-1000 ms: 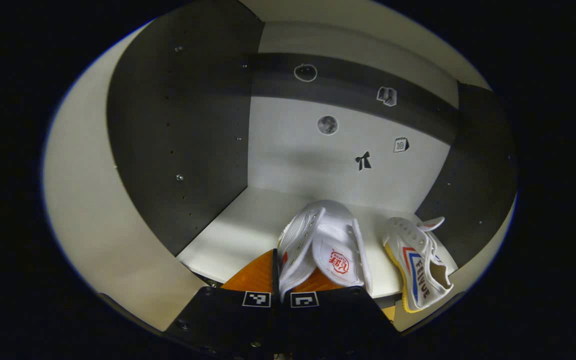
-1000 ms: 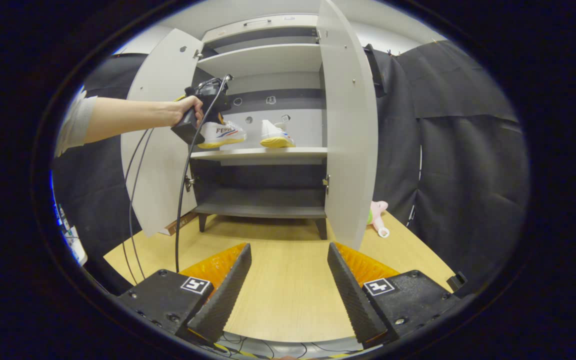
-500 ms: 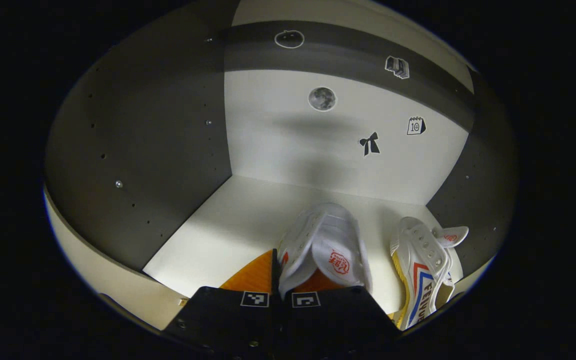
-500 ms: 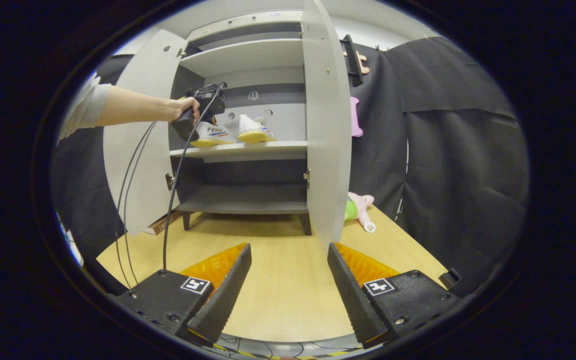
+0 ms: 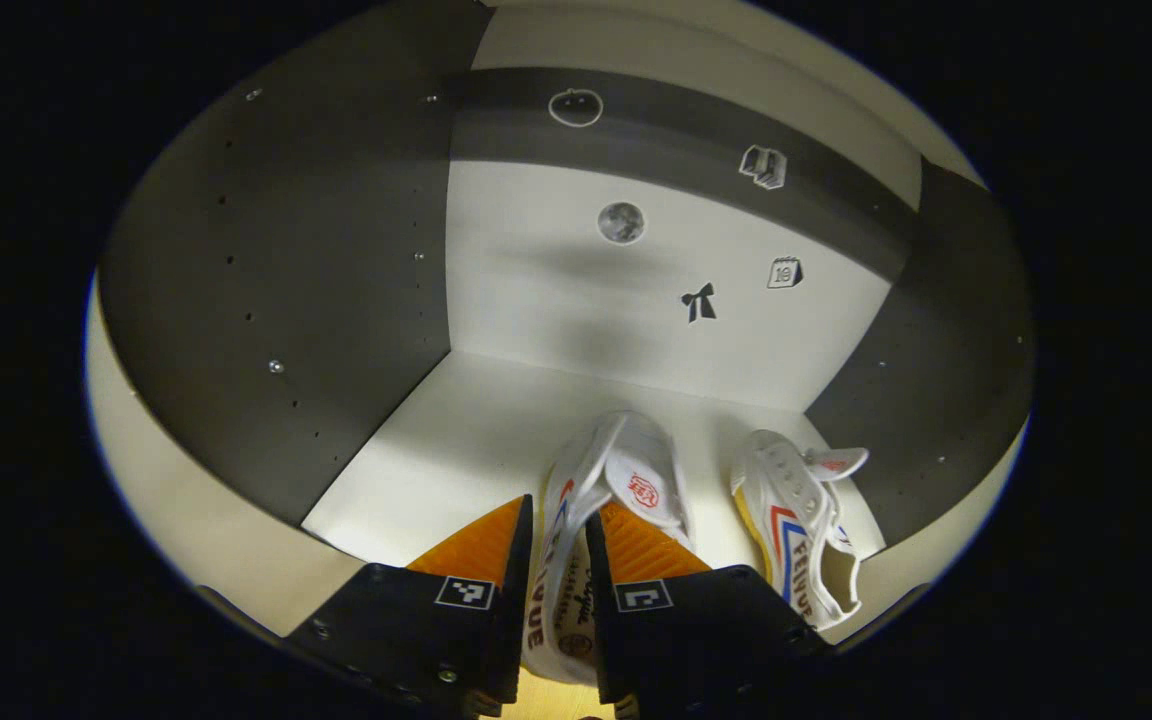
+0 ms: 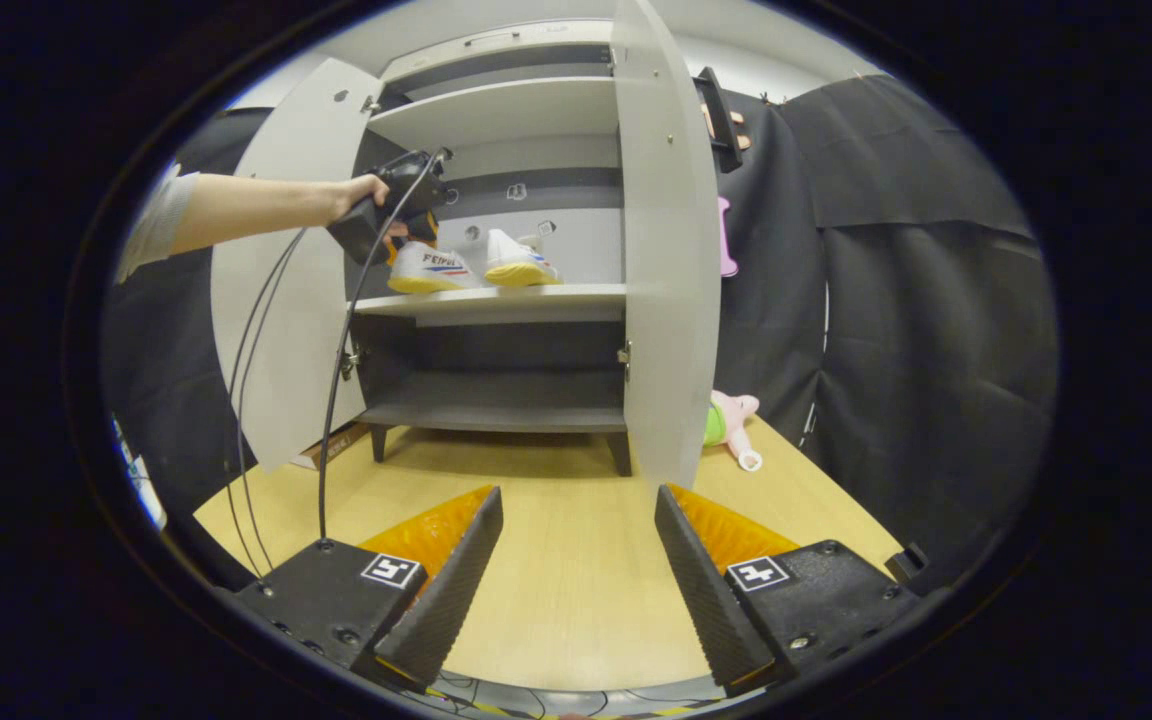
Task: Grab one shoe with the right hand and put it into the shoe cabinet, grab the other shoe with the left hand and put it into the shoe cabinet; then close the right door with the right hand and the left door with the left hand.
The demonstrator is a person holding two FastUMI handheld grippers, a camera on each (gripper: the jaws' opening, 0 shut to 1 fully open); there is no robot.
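At the bottom of the left gripper view, the left gripper [image 5: 554, 590] has its fingers parted a little, one on each side of the heel of the nearer shoe [image 5: 591, 520]; whether they press on it I cannot tell. That shoe lies on the white middle shelf [image 5: 436, 450] of the shoe cabinet [image 5: 266, 260], toe pointing toward the back panel. Just to its right in the frame, apart from it, the second shoe [image 5: 796, 520] lies on the same shelf near the dark right wall. Small stickers [image 5: 698, 302] dot the back panel above them.

At the bottom of the right gripper view, the right gripper [image 6: 578, 570] is wide open with nothing between its fingers, over the wooden table [image 6: 576, 560]. Farther off, in the upper middle, the cabinet stands with both doors open: the left door [image 6: 281, 300] and the right door [image 6: 666, 260]. A hand [image 6: 356, 195] holds the left gripper at the middle shelf, where both shoes sit side by side. A pink plush toy [image 6: 731, 425] lies on the table right of the cabinet.
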